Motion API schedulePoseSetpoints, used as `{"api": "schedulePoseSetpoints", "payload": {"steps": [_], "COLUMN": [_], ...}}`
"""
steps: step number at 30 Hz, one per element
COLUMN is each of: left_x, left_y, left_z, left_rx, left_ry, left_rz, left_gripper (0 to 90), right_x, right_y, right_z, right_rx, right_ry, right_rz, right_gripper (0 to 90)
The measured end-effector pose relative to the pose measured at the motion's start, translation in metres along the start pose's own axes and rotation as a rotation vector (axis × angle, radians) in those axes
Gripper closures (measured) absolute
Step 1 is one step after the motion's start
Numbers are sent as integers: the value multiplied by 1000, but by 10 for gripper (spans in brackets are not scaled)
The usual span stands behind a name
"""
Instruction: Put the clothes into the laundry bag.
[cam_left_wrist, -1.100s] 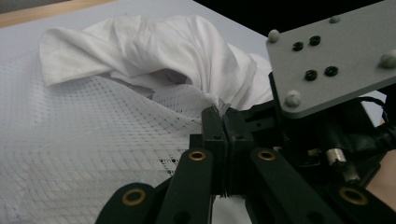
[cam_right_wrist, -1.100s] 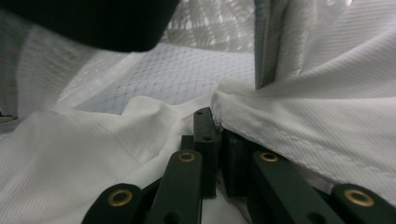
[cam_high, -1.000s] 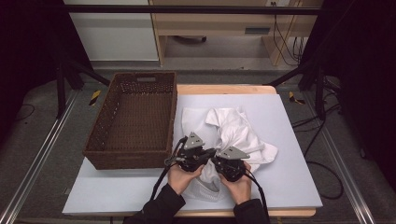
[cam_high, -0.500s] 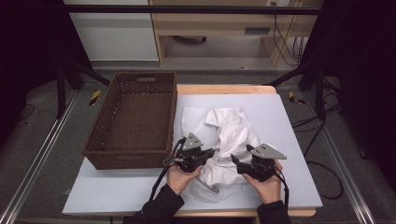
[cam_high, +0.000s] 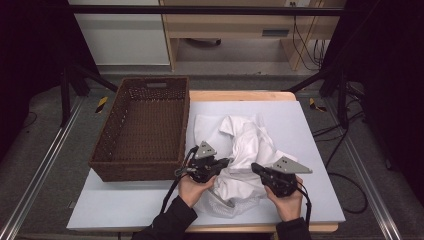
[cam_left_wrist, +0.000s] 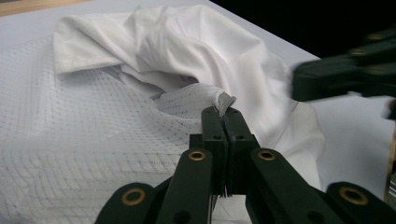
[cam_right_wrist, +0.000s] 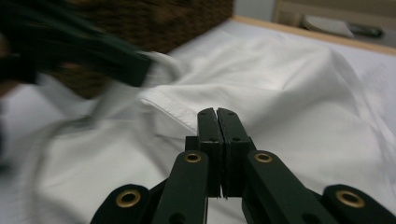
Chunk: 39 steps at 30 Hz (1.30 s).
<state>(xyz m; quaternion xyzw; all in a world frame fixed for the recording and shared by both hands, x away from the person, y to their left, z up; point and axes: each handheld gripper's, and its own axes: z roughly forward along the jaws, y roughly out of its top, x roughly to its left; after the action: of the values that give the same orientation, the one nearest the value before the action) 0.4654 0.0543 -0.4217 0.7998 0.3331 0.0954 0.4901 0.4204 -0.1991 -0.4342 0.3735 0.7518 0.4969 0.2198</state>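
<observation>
High view: your white garment (cam_high: 245, 150) lies crumpled mid-frame on the bench (cam_high: 310, 130), soft, light, floppy. Left gripper view: the left hand-held gripper (cam_left_wrist: 223, 112) pinches a mesh fold. Right gripper view: the right hand-held gripper (cam_right_wrist: 217, 113) has just snapped closed, nothing between its jaws; take the stitched hem.

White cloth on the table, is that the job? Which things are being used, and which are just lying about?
In the job:
- white cloth
- left tool, shut on a bit of the cloth's edge
- right tool, shut, right by the cloth

Just lying about:
- brown wicker basket, untouched
- cables on the floor
</observation>
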Motion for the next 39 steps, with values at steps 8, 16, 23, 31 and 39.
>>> {"api": "schedulePoseSetpoints", "payload": {"steps": [8,16,23,31,39], "left_x": [-5,-10,-4,1,-1], "left_y": [9,6,-4,-9,-11], "left_z": [-5,-9,-8,-8,-5], "left_rx": [-15,-23,-17,-13,-1], "left_ry": [7,-8,-1,8,15], "left_rz": [10,11,3,-1,24], "left_gripper": [891,893,892,891,891], "right_x": [44,52,49,27,-15], "right_y": [-12,-13,-17,-3,2], "right_z": [23,80,92,24,41], "right_rx": [81,174,137,7,27], "right_ry": [173,73,11,44,-126], "right_rz": [-68,-39,-16,-13,70], "right_gripper": [894,889,838,629,260]}}
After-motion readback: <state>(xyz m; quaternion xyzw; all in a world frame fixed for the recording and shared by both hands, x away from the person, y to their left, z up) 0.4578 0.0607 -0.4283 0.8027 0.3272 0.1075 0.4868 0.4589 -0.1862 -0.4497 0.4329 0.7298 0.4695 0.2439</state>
